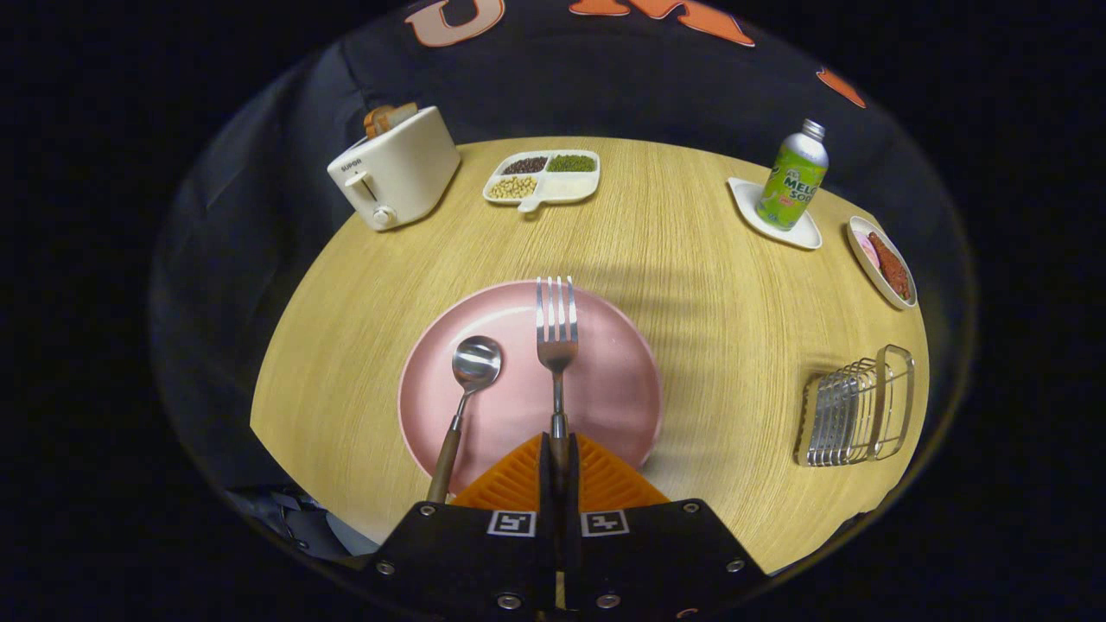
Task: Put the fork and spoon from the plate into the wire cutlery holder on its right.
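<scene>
Wooden table (691, 259): a round, light-grained top on which everything is set, with the black booth wall behind it.
Toaster (395, 168): seen at the far left of the table, cream-coloured, with a slice of bread standing in its slot.
Divided tray (543, 178): placed to the right of the toaster, white, with dark, green and pale beans kept in separate compartments.
Spoon (465, 397): laid on the left part of the plate, bowl up and away from the gripper, its brown handle running back over the near rim — just left of the fingers, untouched by them.
Plate (605, 389): pink and round, directly ahead of the fingers.
Fork (557, 345): held by its handle, tines pointing away over the middle of the plate; the handle is lined up straight ahead between the fingers.
Gripper (557, 458): clenched on the fork handle — both fingers are pressed against it at the plate's near edge.
Soda bottle (792, 177): stood upright on a small white dish at the far right.
Small oval dish (881, 259): set just right of the bottle, with reddish food on it.
Wire cutlery holder (855, 410): found well to the right of the plate, near the table's right edge, apart from the fingers.
</scene>
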A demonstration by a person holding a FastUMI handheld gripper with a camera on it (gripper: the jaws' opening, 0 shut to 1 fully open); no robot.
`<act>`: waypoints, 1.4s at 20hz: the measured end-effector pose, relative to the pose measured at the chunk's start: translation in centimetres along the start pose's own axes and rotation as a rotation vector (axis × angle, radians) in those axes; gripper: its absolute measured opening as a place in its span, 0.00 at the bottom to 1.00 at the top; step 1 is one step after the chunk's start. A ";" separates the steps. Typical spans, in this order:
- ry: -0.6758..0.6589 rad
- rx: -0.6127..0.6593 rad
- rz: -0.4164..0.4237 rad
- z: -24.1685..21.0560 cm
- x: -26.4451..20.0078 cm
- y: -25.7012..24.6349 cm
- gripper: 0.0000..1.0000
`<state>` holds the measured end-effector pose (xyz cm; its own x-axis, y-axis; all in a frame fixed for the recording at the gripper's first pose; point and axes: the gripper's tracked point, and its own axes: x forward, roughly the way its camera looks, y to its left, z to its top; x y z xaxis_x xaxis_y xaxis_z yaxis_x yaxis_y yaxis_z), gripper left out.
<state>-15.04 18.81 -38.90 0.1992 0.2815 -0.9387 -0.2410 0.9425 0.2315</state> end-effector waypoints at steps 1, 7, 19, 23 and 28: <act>-0.020 0.002 -0.004 0.5 -0.8 -0.6 0.05; -0.125 0.041 -0.068 2.3 -6.3 -5.9 0.05; -0.112 0.134 -0.232 -0.2 -13.1 -18.1 0.05; -0.049 0.124 -0.245 -1.5 -13.5 -20.1 0.05; 0.061 0.072 -0.241 -3.4 -13.2 -21.5 0.05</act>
<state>-15.66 -5.80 -32.35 0.1845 0.0380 -0.9821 -0.1248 0.9921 0.0150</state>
